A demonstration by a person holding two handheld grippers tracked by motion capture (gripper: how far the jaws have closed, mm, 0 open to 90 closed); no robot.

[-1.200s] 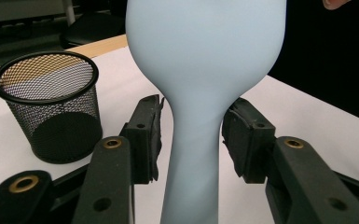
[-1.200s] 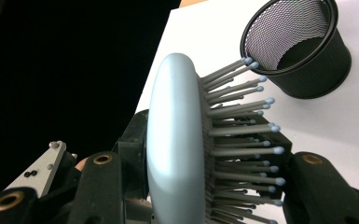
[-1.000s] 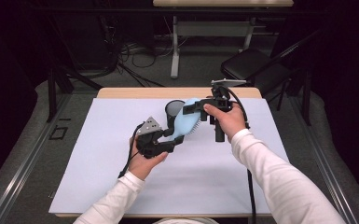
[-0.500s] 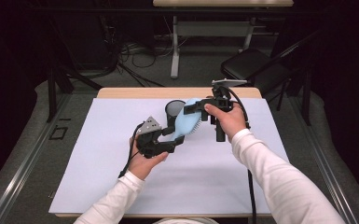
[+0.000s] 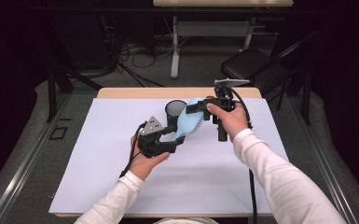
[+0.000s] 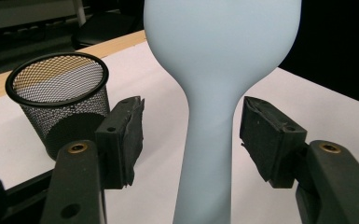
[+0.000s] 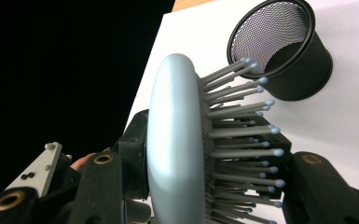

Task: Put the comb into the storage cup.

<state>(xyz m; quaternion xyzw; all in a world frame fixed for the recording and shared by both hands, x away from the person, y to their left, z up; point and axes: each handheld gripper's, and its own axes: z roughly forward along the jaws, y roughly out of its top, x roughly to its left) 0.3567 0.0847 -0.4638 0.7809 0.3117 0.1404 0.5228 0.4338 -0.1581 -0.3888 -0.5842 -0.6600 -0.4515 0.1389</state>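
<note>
White sheet (image 5: 121, 186) covering a wooden-edged table; dark room with cables and chair behind.

Item: pale blue hairbrush (image 5: 189, 122), held off the sheet, just beside the black mesh cup (image 5: 174, 111), its head nearest that cup.

Right gripper (image 5: 200, 108): clamped on the brush head, one jaw on the smooth back, the other in the bristles.

Left gripper (image 5: 176, 142): jaws have just been opening; they stand apart on either side of the brush handle, pads (image 6: 133, 133) clear of it.
</note>
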